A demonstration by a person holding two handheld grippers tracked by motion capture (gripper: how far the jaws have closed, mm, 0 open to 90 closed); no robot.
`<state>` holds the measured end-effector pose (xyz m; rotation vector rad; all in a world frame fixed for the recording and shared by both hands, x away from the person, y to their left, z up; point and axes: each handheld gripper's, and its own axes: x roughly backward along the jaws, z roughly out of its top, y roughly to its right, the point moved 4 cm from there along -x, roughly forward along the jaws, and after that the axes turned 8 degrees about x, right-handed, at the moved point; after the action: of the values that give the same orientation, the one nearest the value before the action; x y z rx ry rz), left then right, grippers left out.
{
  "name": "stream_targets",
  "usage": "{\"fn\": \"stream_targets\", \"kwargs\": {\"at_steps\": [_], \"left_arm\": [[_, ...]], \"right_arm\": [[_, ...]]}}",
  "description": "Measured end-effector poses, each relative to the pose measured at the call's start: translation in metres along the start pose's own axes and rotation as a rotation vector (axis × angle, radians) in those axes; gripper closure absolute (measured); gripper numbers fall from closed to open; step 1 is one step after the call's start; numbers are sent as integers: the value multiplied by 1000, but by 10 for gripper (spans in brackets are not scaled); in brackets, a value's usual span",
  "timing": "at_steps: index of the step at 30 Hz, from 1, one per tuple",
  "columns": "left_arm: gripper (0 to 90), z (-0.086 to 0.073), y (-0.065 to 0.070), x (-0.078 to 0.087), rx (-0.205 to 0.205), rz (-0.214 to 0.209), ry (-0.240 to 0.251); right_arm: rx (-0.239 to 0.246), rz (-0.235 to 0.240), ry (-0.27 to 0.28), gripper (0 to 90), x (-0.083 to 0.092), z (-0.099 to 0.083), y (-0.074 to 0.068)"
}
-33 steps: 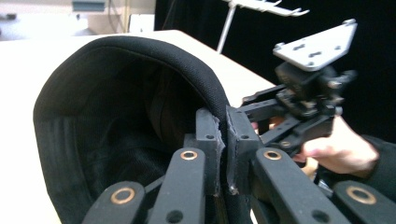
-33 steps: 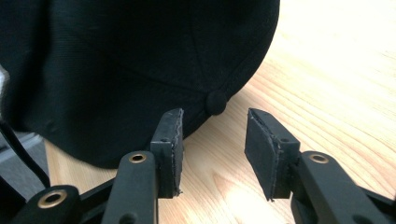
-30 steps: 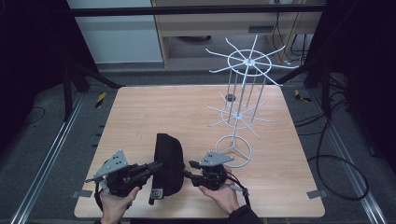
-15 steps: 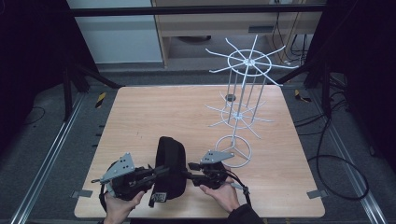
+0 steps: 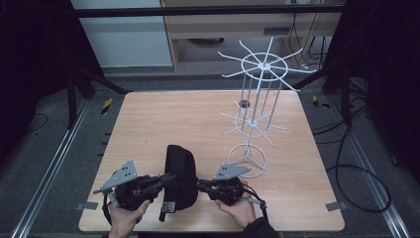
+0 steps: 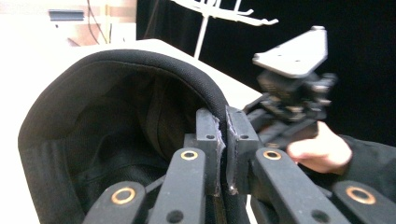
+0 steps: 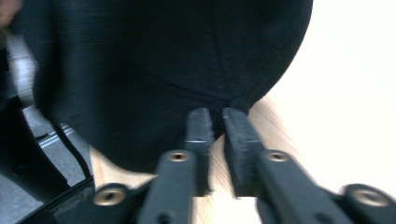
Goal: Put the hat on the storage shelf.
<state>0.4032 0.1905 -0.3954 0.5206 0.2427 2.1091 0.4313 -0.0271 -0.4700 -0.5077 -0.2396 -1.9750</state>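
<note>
You've got a white wire rack (image 5: 257, 106) standing upright on the table (image 5: 163, 119), far right side w/ spokes top & mid, ring base. Small dark disc (image 5: 243, 103) beside its posts. Cables (image 5: 356, 148) on floor, right of table.

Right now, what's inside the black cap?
The left gripper view looks into the black cap: dark lining and seams, nothing else to see. The left gripper pinches its rim, which hides the deepest part.

Lab, framed rig (image 5: 208, 10), floor cables (image 5: 356, 163)
</note>
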Motion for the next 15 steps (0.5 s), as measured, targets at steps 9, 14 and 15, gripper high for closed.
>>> {"fn": "stream_targets", "kwargs": {"at_steps": [9, 14, 15], "left_arm": [[851, 6, -6, -6, 35, 1, 27], [851, 8, -3, -12, 5, 14, 23], [851, 8, -5, -11, 10, 15, 25]], "right_arm": [[79, 91, 55, 468, 6, 5, -19], [108, 85, 14, 796, -10, 5, -18], [101, 81, 10, 874, -9, 6, -17]]}}
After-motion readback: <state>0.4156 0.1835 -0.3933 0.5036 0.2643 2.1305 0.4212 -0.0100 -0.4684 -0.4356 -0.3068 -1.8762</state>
